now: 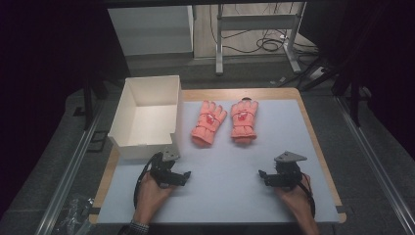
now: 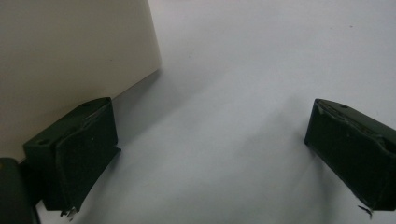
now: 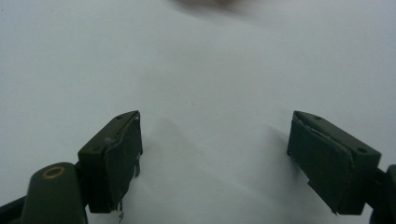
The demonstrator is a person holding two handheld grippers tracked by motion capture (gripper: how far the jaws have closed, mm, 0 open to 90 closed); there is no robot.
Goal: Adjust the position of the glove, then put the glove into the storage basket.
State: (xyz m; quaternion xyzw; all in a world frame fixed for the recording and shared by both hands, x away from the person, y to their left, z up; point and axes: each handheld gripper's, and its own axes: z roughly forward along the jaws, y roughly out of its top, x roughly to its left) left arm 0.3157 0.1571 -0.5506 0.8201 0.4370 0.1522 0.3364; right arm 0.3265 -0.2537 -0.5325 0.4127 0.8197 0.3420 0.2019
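Note:
Two orange-pink gloves lie side by side on the pale mat, fingers pointing away: the left glove [image 1: 208, 122] and the right glove [image 1: 243, 119]. An open white box [image 1: 146, 115] stands at the mat's left edge. My left gripper [image 1: 177, 172] rests low on the mat just in front of the box; in the left gripper view its jaws stand wide apart with bare mat between them [image 2: 212, 154] and the box wall [image 2: 70, 56] beside the left one. My right gripper [image 1: 266, 175] sits near the front right, jaws wide open over bare mat [image 3: 215, 163].
The mat [image 1: 220, 196] covers a wooden table [image 1: 320, 147]. Metal rails run along both sides. Beyond the table stand a white panel and a frame with cables on the floor. A crumpled plastic bag [image 1: 73, 210] lies at the lower left.

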